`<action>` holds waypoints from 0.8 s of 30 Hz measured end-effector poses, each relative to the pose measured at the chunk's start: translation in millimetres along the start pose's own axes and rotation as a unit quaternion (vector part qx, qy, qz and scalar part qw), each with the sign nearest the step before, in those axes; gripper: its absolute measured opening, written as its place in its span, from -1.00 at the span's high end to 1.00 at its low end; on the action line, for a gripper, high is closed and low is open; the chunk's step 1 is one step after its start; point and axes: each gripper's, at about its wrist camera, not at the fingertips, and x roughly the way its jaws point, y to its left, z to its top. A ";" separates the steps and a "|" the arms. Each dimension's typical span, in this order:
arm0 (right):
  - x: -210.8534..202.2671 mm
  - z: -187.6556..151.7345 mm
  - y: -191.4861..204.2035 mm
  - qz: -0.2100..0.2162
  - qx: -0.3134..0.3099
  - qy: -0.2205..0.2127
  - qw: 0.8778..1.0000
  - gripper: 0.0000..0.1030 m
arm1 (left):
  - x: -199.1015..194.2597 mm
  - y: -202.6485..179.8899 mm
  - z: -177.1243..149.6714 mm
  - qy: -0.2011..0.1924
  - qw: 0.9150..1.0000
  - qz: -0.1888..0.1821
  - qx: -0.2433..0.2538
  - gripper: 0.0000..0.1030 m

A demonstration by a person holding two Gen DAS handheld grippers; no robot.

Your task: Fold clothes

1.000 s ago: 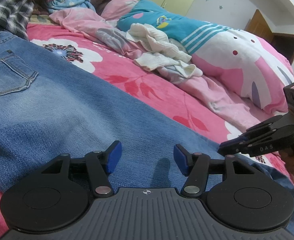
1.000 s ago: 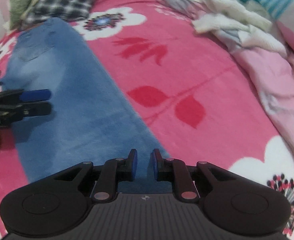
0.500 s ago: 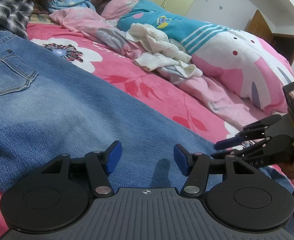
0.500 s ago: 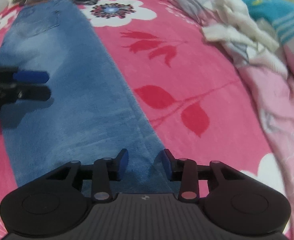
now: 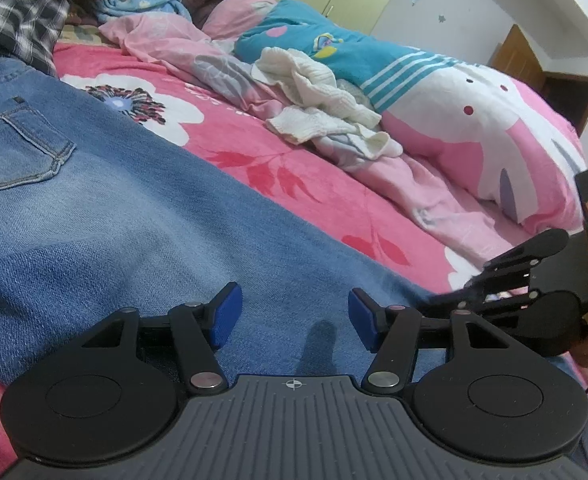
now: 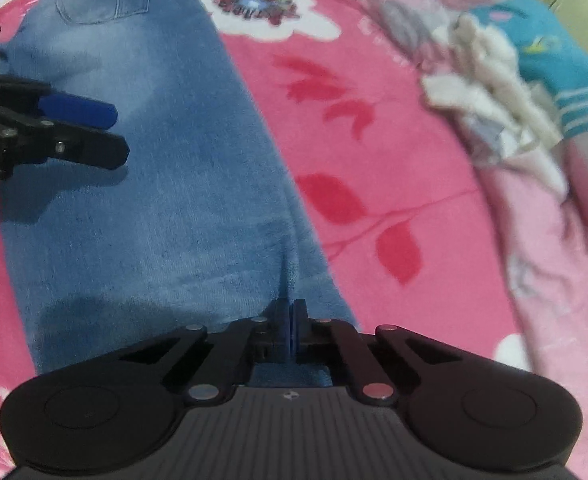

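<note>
Jeans [image 6: 141,168] lie flat on bed, no fold yet. Right hand-held gripper [image 6: 290,322] just closed, pinching denim at frame bottom; left hand-held gripper [image 5: 291,316] wide, empty.

1 jeans [image 5: 141,216], 2 tools [image 5: 294,316] [image 6: 291,318]

The jeans [image 6: 141,184] run off the top edge in both views, the white garment [image 6: 490,92] is smeared by blur in the right wrist view, and the left gripper [image 6: 113,132] is cut off at the left edge.
</note>
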 end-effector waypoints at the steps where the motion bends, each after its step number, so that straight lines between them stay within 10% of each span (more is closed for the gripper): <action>1: -4.1 1.0 -1.9 -0.010 0.002 -0.006 1.000 1.00 | -0.7 0.4 1.2 0.000 1.000 -0.002 -0.003 -0.20; 18: 26.9 -1.7 2.4 -0.079 -0.006 -0.007 0.997 0.97 | 7.2 -16.8 -0.7 0.003 0.998 0.029 0.054 -0.41; 24: -42.4 -46.4 -74.0 -0.111 0.245 -0.039 0.962 0.50 | 7.9 -16.1 -1.9 0.005 0.998 0.027 0.056 -0.47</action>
